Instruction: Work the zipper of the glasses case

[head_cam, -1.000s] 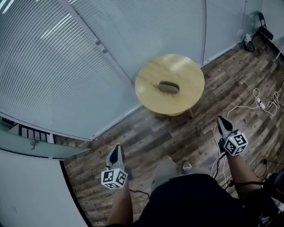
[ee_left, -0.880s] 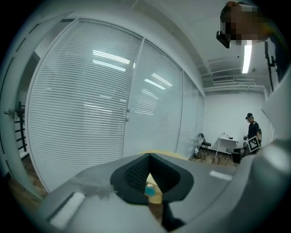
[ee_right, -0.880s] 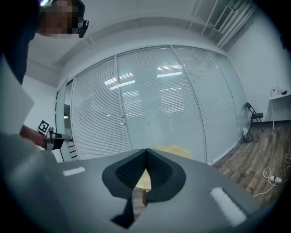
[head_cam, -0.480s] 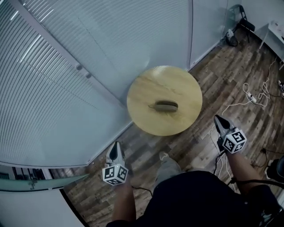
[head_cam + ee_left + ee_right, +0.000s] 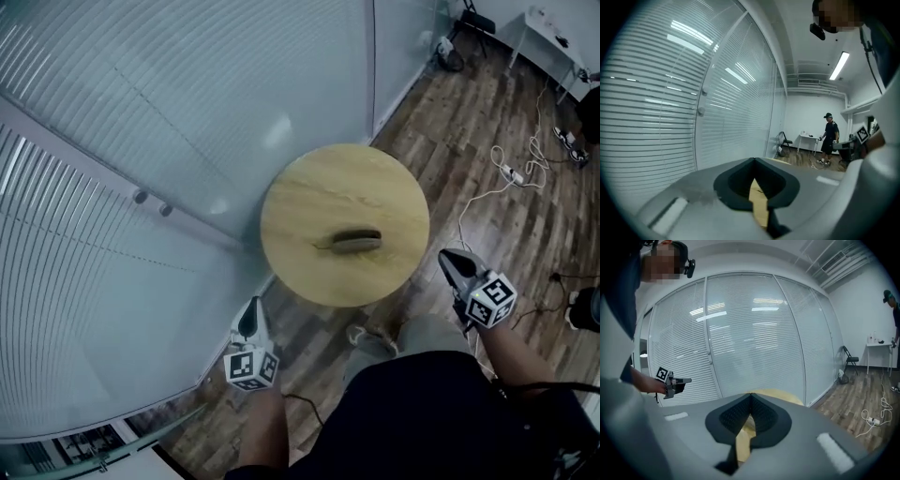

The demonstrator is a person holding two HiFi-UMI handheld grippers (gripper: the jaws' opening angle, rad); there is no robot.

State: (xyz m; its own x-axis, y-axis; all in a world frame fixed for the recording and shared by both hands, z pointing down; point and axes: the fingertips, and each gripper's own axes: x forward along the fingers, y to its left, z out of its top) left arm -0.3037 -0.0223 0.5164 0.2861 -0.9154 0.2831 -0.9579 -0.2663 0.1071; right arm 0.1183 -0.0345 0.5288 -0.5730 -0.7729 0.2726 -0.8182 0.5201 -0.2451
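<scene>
Glass wall: a glass wall [image 5: 141, 112] with blinds is standing just beside the round surface [image 5: 319, 183].
Left tongs: the left tongs [image 5: 249, 317] are pressed together on nothing, hovering over the wood floor [image 5: 441, 122], short of the surface's near edge.
Glasses case: the glasses case [image 5: 354, 242] is lying near the middle of the surface, long side across, with a thin tail poking out at its left end, likely the zipper pull.
Right tongs: the right tongs [image 5: 453, 265] are pressed together and empty, hovering just off the surface's near right edge.
Step in hand: probably the reach.
Doing it well: spreading both tongs before contact, one steadying the case body, the other pinching the pull and drawing along the zipper line.
</scene>
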